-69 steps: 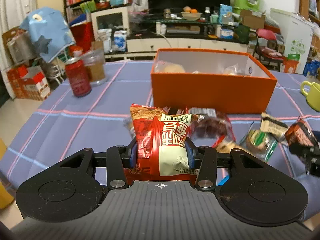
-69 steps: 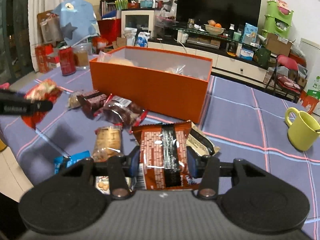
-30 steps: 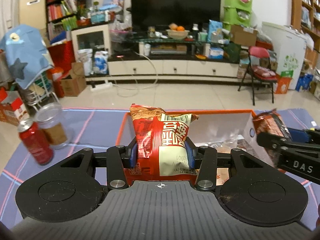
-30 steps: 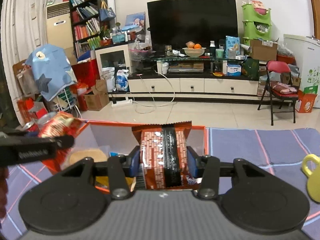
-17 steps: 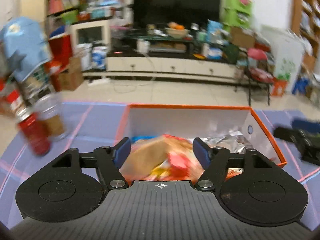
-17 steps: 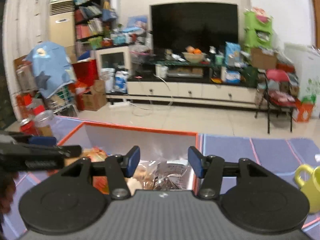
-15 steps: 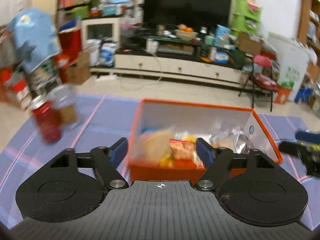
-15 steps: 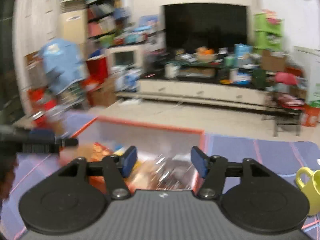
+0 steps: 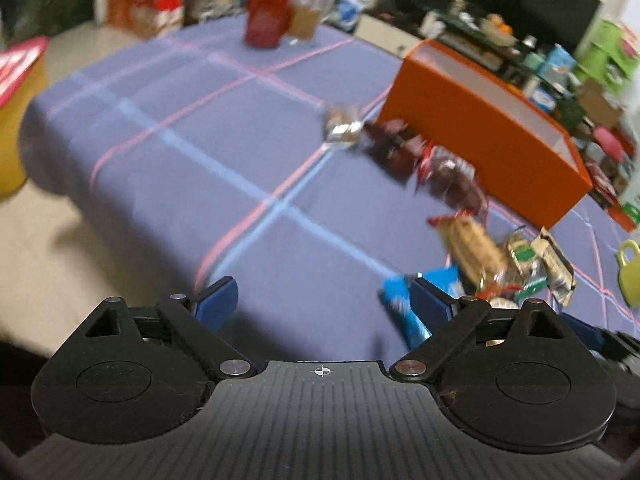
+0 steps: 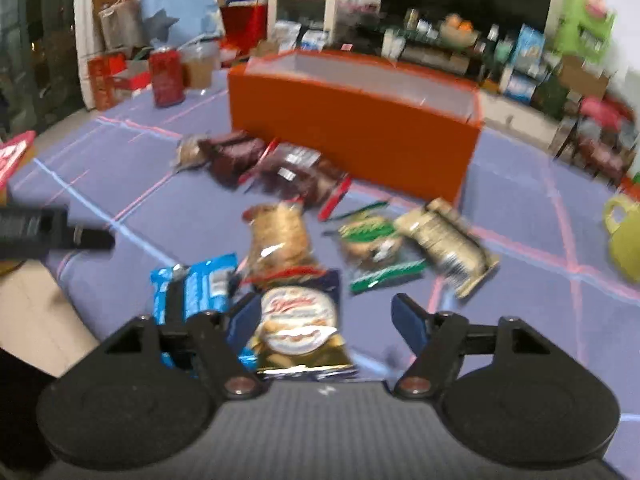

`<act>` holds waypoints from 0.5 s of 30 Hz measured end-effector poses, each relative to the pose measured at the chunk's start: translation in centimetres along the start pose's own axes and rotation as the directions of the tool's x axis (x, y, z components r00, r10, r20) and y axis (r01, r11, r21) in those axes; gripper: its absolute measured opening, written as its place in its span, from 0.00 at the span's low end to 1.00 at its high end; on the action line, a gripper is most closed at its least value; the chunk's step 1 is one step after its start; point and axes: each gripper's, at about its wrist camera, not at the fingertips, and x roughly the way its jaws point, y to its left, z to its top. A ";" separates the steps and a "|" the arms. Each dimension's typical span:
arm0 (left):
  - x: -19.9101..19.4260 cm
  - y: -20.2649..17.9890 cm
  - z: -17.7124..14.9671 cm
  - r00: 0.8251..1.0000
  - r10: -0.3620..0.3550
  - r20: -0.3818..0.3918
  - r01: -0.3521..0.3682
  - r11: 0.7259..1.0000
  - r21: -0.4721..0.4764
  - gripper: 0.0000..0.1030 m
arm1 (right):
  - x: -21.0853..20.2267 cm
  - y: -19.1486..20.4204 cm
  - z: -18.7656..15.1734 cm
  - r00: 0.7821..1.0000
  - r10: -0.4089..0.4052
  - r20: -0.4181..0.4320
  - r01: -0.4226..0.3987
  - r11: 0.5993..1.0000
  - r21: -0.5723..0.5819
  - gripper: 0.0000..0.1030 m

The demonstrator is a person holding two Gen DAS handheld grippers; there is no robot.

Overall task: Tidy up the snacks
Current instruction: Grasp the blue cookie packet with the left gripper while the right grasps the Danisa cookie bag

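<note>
Over the table [image 9: 168,152], your left gripper [image 9: 324,304] has just spread wide, empty; your right gripper [image 10: 324,320], also just opening, straddles a cookie packet [image 10: 300,332] without pinching it.

The tablecloth [image 9: 168,168] looks like matt woven cloth, blue with pink and pale lines. The orange box [image 10: 352,128] seems smooth matt card, pale inside. The snack packets [image 10: 296,328] are glossy crinkled plastic film. The red can [image 10: 166,78] shines like metal. The yellow mug [image 10: 624,240] looks glazed. Both grippers' bodies are matt black ribbed plastic
</note>
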 end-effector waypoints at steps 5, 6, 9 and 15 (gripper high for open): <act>-0.5 -2.7 -1.4 1.000 -0.008 0.003 0.008 0.999 0.037 0.97 | 1.9 0.1 0.9 0.999 0.045 -0.021 -0.044 0.999 0.008 0.69; -0.5 -3.0 -1.6 1.000 -0.010 0.002 0.010 0.999 0.046 0.97 | 2.6 0.3 0.7 0.998 0.047 -0.045 -0.047 0.999 0.002 0.64; -0.3 -3.8 -1.5 1.000 -0.005 -0.009 0.005 1.000 0.024 0.97 | 3.8 0.0 -0.1 0.994 0.039 -0.103 -0.042 0.999 -0.034 0.55; 0.5 -5.6 -1.8 0.999 0.051 -0.015 -0.051 0.999 0.005 0.97 | 3.0 -3.9 -0.8 0.993 -0.009 -0.114 0.015 0.999 0.045 0.53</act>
